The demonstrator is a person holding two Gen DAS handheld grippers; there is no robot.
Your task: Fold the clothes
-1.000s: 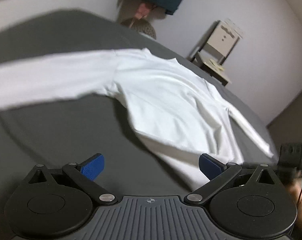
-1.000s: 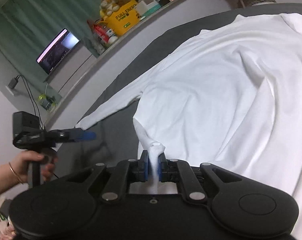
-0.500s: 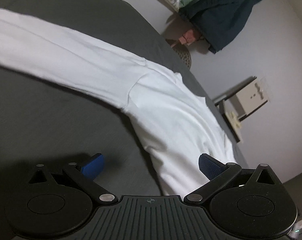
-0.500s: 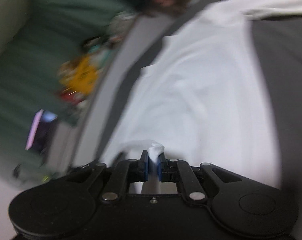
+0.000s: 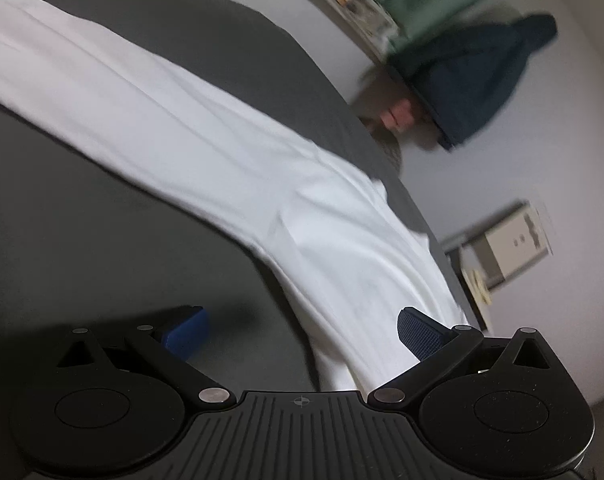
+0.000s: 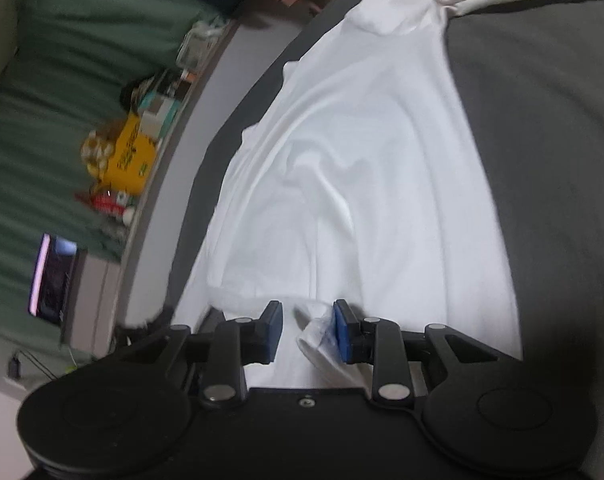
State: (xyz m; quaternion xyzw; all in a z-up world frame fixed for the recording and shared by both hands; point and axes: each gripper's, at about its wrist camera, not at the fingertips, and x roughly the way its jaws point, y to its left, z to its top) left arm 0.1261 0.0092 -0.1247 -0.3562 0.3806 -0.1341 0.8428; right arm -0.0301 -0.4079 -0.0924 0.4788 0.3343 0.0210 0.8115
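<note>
We've got the white long-sleeve shirt [image 6: 365, 184] spread on the dark grey bed cover [image 5: 82, 248], body running away from us, one sleeve stretched far left in the left wrist view.

Right gripper [image 6: 306, 330]: jaws have just been opening, now standing apart. A bunched corner of the shirt sits between them, leaning on the right pad; the left pad is clear of it, so it looks released, not clamped.

Left gripper [image 5: 302, 334]: fingers wide apart, holding nothing. The shirt's near edge passes between them and close to the right pad; whether it touches we cannot tell.

Step in hand, as we judge it: letting go of the hem corner after laying it down. To do it well we should open fully and back out low and straight, so the pad doesn't drag the cloth and undo the lay. The fabric is thin and limp and already wrinkles in the middle. Then we'd smooth it and take a fresh pinch at hem and sleeve.

Room: pale wall, green curtain [image 6: 62, 80], a shelf of clutter with a yellow box [image 6: 132, 158], a lit screen [image 6: 52, 280]. A dark blue garment [image 5: 477, 80] hangs on the wall and a small pale chair [image 5: 513, 240] stands beyond the bed. Both views are motion-blurred.
</note>
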